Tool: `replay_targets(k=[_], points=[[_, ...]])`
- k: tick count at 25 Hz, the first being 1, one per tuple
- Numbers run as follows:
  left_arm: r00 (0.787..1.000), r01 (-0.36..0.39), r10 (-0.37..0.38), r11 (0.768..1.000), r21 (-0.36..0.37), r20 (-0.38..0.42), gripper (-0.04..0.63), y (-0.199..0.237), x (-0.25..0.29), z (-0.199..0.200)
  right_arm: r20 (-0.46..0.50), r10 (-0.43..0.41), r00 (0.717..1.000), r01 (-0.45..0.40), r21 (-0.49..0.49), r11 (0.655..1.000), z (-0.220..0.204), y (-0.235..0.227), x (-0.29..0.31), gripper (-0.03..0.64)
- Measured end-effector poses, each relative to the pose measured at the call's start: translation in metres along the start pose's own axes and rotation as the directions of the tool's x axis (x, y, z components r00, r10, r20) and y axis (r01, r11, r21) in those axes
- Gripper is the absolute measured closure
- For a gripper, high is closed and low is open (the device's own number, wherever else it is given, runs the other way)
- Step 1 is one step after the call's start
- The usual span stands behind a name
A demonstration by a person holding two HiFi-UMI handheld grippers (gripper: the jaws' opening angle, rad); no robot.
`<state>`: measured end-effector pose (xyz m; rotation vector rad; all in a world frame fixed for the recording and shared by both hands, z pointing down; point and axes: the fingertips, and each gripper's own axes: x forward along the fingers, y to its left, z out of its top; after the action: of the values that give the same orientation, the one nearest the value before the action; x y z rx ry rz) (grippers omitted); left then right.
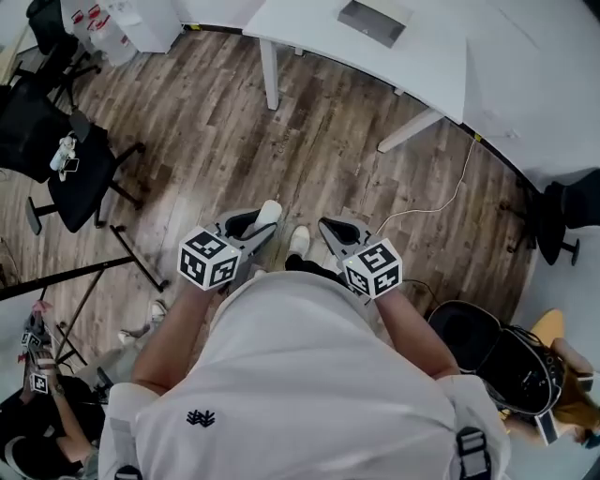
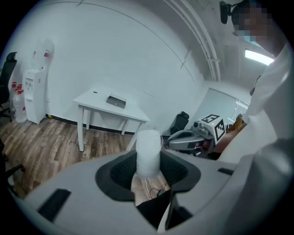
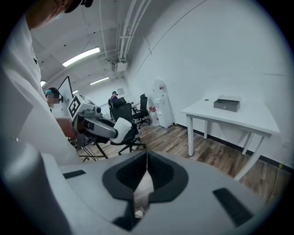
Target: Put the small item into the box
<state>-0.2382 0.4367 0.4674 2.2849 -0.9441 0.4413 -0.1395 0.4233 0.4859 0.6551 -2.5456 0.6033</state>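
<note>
My left gripper point(image 1: 263, 218) is shut on a small white cylinder point(image 1: 269, 211), held at waist height over the wood floor. In the left gripper view the white cylinder point(image 2: 148, 153) stands upright between the dark pads of the left gripper point(image 2: 148, 160). The grey box point(image 1: 375, 21) lies on a white table point(image 1: 309, 33) some way ahead; the box point(image 2: 115, 101) also shows in the left gripper view and the box point(image 3: 227, 104) in the right gripper view. My right gripper point(image 1: 326, 226) is shut and holds nothing; in its own view the right gripper point(image 3: 146, 158) has its jaws meeting.
Black office chairs point(image 1: 66, 155) and a tripod point(image 1: 94, 281) stand to the left. A white cable point(image 1: 441, 202) runs over the floor near the table leg. A dark bag point(image 1: 487, 352) lies at the right. A water dispenser point(image 2: 34, 87) stands by the wall.
</note>
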Motion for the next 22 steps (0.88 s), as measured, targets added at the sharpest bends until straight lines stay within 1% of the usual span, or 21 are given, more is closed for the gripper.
replay_targets(k=[6, 10, 13, 15, 19, 22], points=[[1.0, -0.01, 0.01, 1.0, -0.003, 0.004, 0.433, 0.018, 0.046, 0.041, 0.04, 0.004, 0.999, -0.004, -0.003, 1.0, 0.016, -0.052, 0.007, 0.607], [1.0, 0.0, 0.0, 1.0, -0.007, -0.001, 0.433, 0.026, 0.072, 0.063, 0.06, -0.016, 0.998, 0.015, 0.015, 1.0, 0.023, -0.083, 0.007, 0.596], [0.999, 0.033, -0.032, 0.999, 0.019, -0.025, 0.433, 0.027, 0.088, 0.077, 0.09, -0.046, 0.995, 0.042, 0.049, 0.998, 0.028, -0.098, 0.004, 0.574], [0.998, 0.057, -0.055, 0.998, 0.033, -0.044, 0.433, 0.032, 0.101, 0.086, 0.1, -0.074, 0.992, 0.066, 0.081, 0.994, 0.029, -0.11, 0.004, 0.574], [0.993, 0.111, -0.108, 0.992, 0.055, -0.05, 0.433, 0.044, 0.13, 0.115, 0.1, -0.129, 0.987, 0.116, 0.126, 0.985, 0.033, -0.136, 0.007, 0.58], [0.984, 0.173, -0.17, 0.983, 0.059, -0.052, 0.433, 0.059, 0.151, 0.136, 0.088, -0.186, 0.979, 0.172, 0.145, 0.974, 0.041, -0.156, 0.013, 0.584]])
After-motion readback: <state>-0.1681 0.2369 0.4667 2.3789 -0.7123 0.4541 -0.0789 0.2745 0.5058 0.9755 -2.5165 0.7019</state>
